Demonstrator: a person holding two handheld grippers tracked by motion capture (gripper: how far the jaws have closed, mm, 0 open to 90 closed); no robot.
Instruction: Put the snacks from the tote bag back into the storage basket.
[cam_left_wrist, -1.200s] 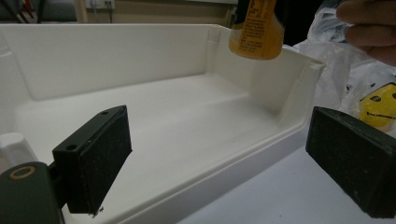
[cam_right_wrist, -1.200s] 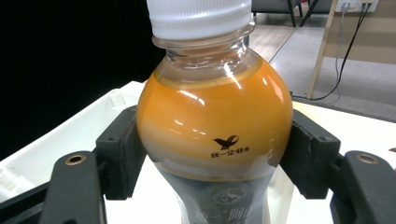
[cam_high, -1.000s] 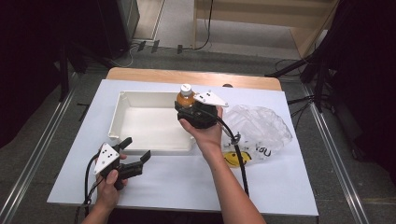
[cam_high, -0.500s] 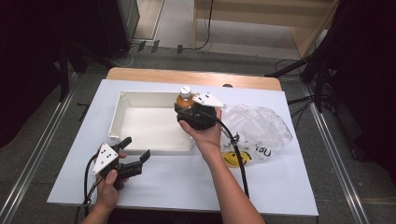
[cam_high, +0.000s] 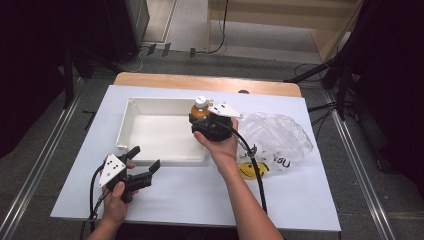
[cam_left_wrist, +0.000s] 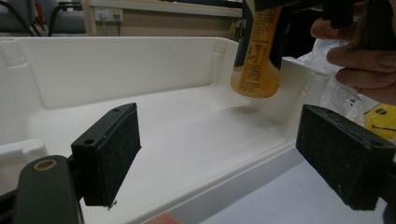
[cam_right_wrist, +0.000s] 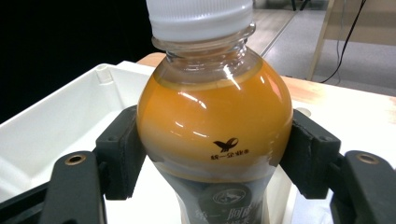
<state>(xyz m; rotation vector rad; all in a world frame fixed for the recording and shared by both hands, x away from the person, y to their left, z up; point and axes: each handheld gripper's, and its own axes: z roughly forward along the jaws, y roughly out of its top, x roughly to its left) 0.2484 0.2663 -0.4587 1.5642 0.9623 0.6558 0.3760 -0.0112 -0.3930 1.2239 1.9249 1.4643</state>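
My left gripper (cam_high: 145, 167) sits spread with nothing between its pads (cam_left_wrist: 112, 154), low at the near edge of the white tray (cam_high: 127, 120), whose floor lies just ahead of those fingers. If I nudge it forward it could knock the tray's near wall and slide the tray under the load coming in from the other side.

To the right, my right gripper (cam_right_wrist: 210, 158) has its pads (cam_right_wrist: 122, 156) pressed on both sides of the orange drink bottle (cam_right_wrist: 212, 126), just below the shoulder, with the white cap above the fingers and the labelled body hanging below them. From the left gripper view the bottle (cam_left_wrist: 257, 60) hangs clear above the tray floor, near the far right corner. The glossy, rounded wall looks slippery to me; if the grip eases, the bottle could slide down or tip. Lowering too near the tray's right wall could catch its base on the rim.

Right of those fingers lies a clear plastic bag (cam_high: 280, 137); the trailing cable could drag it.
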